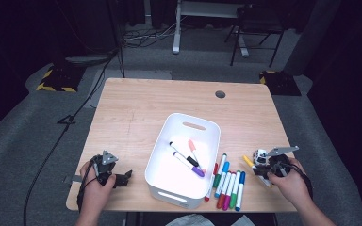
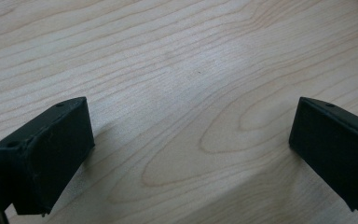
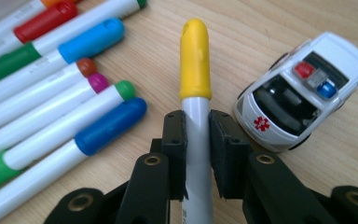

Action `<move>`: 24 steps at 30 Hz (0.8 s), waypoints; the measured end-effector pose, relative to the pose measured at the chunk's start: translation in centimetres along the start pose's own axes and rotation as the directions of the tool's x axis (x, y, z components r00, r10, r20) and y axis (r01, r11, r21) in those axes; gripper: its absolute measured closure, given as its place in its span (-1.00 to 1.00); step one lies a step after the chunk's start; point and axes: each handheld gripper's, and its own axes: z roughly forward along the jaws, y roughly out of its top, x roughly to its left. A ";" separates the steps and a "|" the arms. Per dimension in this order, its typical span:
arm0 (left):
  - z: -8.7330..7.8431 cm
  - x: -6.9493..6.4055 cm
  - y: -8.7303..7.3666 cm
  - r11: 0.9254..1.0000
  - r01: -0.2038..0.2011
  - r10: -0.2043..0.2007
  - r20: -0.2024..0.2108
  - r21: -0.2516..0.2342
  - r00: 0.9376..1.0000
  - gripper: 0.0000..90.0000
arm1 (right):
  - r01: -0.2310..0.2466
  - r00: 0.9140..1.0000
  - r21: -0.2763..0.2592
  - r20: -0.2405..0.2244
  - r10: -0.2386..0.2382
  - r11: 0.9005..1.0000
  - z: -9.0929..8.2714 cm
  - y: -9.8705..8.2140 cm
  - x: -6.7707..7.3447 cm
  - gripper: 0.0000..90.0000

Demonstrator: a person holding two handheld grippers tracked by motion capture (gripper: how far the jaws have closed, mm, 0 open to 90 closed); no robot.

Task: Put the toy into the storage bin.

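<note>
The table (image 1: 136, 108) was of pale wood, and the white bin (image 1: 167, 141) stood on it near the front edge; I use this bin as the landmark for all places.

Inside the bin lay three markers (image 1: 188, 157) already: one with a black cap, one with a purple cap and one with an orange cap. Just to the right of the bin a row of markers (image 1: 226, 183) waited on the table, close side by side, with red, blue, green, brown and pink caps. So I judge that the work of putting markers into the bin was begun but mostly not finished; about three were done, and seven or eight remained, counting the one in hand.

The left gripper (image 1: 122, 178) rested on the table well to the left of the bin. Its fingers (image 2: 46, 158) stood wide apart, with only bare wood between them, and they held nothing.

The right gripper (image 1: 259, 167) was to the right of the bin, beyond the row of markers. Its fingers (image 3: 223, 154) were pressed closed on the white barrel of the yellow marker (image 3: 195, 60), one on each side.

This marker had a white body and a smooth yellow cap with a round end, which pointed forward out of the grip. It lay low over the table; whether it touched the wood I cannot tell. Just beside it, on the side away from the bin, stood a small toy ambulance (image 3: 303, 93), white with a red cross and red and blue lights.
</note>
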 end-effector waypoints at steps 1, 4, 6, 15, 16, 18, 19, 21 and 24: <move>0.0 0.0 0.0 1.000 0.000 0.000 0.000 0.000 1.000 -1.00 | -0.001 1.000 -0.009 -0.005 0.001 1.000 -0.2 0.2 0.1 0.70; 0.0 0.0 0.0 1.000 0.000 0.000 0.000 0.000 1.000 -1.00 | 0.011 1.000 -0.027 -0.019 -0.012 1.000 -0.8 0.6 0.4 0.70; 0.0 0.0 0.0 1.000 0.000 0.000 -0.001 0.000 1.000 -1.00 | 0.016 0.999 -0.039 -0.029 -0.017 0.999 -1.3 1.0 0.6 0.70; 0.0 0.0 0.0 1.000 0.000 0.000 0.000 0.000 1.000 -1.00 | 0.057 0.996 -0.084 -0.059 -0.062 0.995 -2.9 2.8 1.5 0.70; 0.0 0.0 0.0 1.000 0.000 0.000 0.000 0.000 1.000 -1.00 | 0.056 0.996 -0.089 -0.063 -0.062 0.995 -3.0 3.0 1.6 0.70; 0.0 0.0 0.0 1.000 0.000 0.000 0.000 0.000 1.000 -1.00 | 0.070 0.995 -0.097 -0.067 -0.076 0.993 -3.4 3.5 1.8 0.70; 0.0 0.0 0.0 1.000 0.000 0.000 0.000 0.000 1.000 -1.00 | 0.074 0.994 -0.100 -0.069 -0.081 0.992 -3.6 3.8 2.0 0.70; 0.0 0.0 0.0 1.000 0.000 0.000 0.000 0.000 1.000 -1.00 | 0.092 0.992 -0.112 -0.073 -0.100 0.989 -3.9 4.3 2.3 0.70; 0.0 0.0 0.0 1.000 0.000 0.000 0.000 0.000 1.000 -1.00 | 0.113 0.989 -0.120 -0.078 -0.123 0.986 -4.4 5.1 2.8 0.70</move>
